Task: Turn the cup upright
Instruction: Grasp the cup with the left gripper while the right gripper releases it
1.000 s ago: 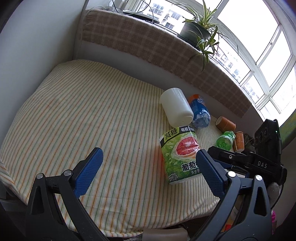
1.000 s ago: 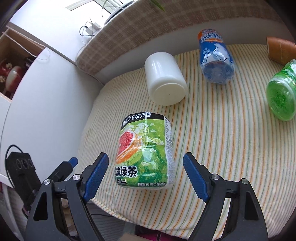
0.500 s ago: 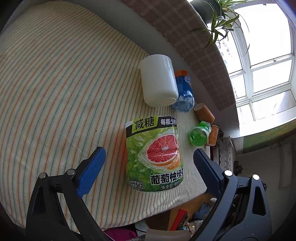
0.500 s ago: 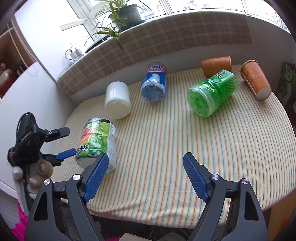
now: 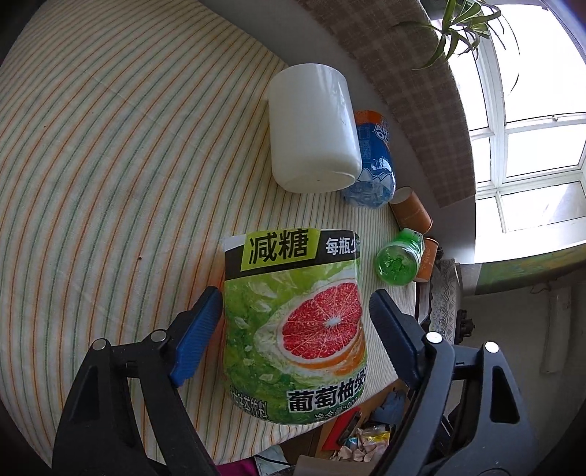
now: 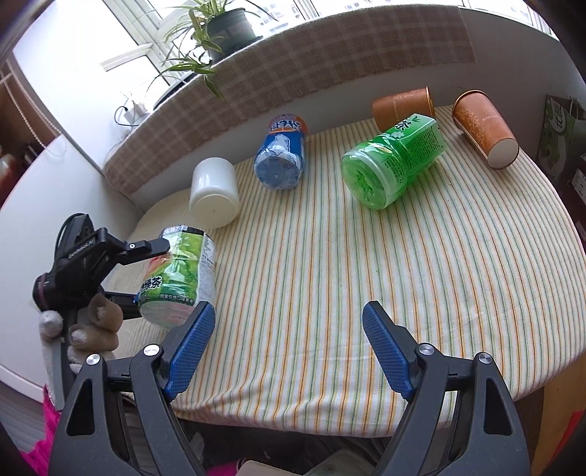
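A cup wrapped in a green grapefruit-tea label (image 5: 296,322) lies on its side near the table's front left edge; it also shows in the right wrist view (image 6: 179,274). My left gripper (image 5: 295,326) straddles it with one blue finger on each side, the jaws wide and the pads close to its wall; I cannot tell if they touch. In the right wrist view the left gripper (image 6: 146,278) reaches around the cup from the left. My right gripper (image 6: 289,348) is open and empty above the table's front edge.
On the striped tablecloth (image 6: 329,274) lie a white cup (image 6: 214,194), a blue-labelled cup (image 6: 280,153), a green cup (image 6: 392,161) and two brown paper cups (image 6: 483,128). A checked ledge with a potted plant (image 6: 223,29) runs behind. Clutter lies below the table edge (image 5: 362,435).
My left gripper has moved in around the grapefruit-label cup and its jaws have narrowed. My right gripper has pulled back from that cup and turned toward the middle of the table.
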The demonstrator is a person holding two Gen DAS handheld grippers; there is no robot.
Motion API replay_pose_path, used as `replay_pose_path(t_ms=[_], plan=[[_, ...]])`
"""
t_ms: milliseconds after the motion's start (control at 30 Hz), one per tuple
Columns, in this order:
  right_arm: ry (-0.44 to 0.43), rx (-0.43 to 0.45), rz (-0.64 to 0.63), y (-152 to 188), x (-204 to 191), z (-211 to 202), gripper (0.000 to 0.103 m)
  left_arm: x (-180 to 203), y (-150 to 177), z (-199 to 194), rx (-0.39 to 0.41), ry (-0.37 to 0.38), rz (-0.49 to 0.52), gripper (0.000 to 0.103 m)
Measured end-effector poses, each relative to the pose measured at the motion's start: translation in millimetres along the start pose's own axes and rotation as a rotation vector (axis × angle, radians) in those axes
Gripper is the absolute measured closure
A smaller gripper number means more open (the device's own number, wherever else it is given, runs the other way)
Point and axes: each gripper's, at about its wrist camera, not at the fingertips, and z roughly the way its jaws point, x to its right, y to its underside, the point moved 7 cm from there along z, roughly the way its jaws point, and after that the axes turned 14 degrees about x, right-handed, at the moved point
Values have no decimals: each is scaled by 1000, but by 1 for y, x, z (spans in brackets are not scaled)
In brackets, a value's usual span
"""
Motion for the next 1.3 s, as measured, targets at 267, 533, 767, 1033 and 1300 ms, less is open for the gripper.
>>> replay_pose_path(t_ms=[267,533,767,1033,1300], plan=[[10,-7,23,1,5,2,20,-2,-2,4,-13,8,-11,19],[19,-10,31,3,8,2,20,1,-1,10,-17,11,-11,19],[23,-16,39,5,11,2,20,6,0,5,23,-4,38,20],[24,-20,42,6,13,4,20,20,5,-10,123,-64,196,21],[21,-19,42,7,13,3,20,37,9,-20,231,-134,393,21]])
